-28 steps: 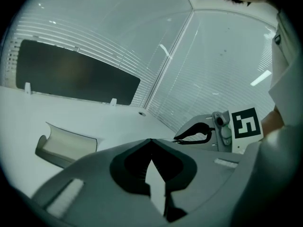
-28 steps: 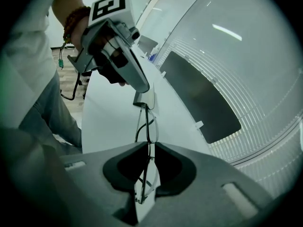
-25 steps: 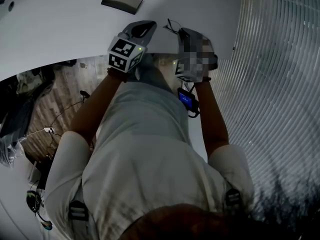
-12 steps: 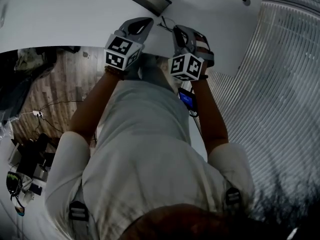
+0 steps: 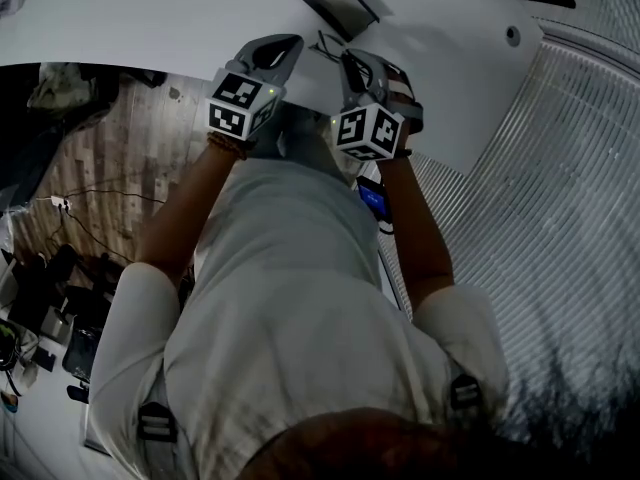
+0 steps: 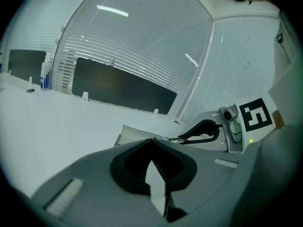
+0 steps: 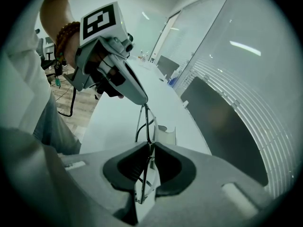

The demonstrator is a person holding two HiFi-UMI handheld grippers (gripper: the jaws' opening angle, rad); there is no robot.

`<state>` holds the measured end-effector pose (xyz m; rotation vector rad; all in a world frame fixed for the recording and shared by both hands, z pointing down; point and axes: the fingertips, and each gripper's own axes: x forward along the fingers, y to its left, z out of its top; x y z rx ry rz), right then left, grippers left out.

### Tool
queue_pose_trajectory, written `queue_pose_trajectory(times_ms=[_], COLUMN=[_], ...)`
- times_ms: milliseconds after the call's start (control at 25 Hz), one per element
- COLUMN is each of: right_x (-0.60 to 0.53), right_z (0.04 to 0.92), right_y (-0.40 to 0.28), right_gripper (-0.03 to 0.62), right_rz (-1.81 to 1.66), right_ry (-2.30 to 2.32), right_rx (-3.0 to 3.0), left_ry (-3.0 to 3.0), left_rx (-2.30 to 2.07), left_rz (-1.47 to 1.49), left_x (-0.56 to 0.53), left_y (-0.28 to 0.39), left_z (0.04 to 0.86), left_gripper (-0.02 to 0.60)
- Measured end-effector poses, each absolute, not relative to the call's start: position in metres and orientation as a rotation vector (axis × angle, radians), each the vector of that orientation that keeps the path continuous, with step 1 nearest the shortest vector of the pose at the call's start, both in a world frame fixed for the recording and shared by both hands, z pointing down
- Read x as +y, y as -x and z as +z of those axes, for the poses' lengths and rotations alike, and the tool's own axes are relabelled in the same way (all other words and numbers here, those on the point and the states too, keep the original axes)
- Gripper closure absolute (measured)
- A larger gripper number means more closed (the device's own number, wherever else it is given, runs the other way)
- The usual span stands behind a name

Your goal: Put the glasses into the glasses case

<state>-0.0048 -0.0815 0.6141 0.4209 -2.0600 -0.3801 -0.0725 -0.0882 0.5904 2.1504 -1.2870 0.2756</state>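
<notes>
Both have swung closer to the one open case (image 5: 340,1), now just ahead; left claw (image 6: 152,142) and right claw (image 7: 148,146) each clench the one glasses (image 7: 146,124)

glasses case (image 5: 340,3) shifted right, nearer right claw (image 5: 350,65)

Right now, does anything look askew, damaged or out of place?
Nothing stands out. Left gripper and right gripper both pinch the glasses above the table; the case lies open just beyond.
</notes>
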Motion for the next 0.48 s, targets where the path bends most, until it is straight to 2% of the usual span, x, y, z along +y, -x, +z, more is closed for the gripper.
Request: queue_pose_trajectory(times_ms=[480], right_x=[-0.111], right_z=[0.616], right_y=[0.008], right_gripper=[0.549], right_rz=[-0.322], right_ry=[-0.471], right_rx=[-2.041], left_ry=[-2.161], left_rx=[-1.280], left_rz=[0.284], left_x=[-0.107], left_y=[0.070], left_z=[0.594], left_gripper=[0.581])
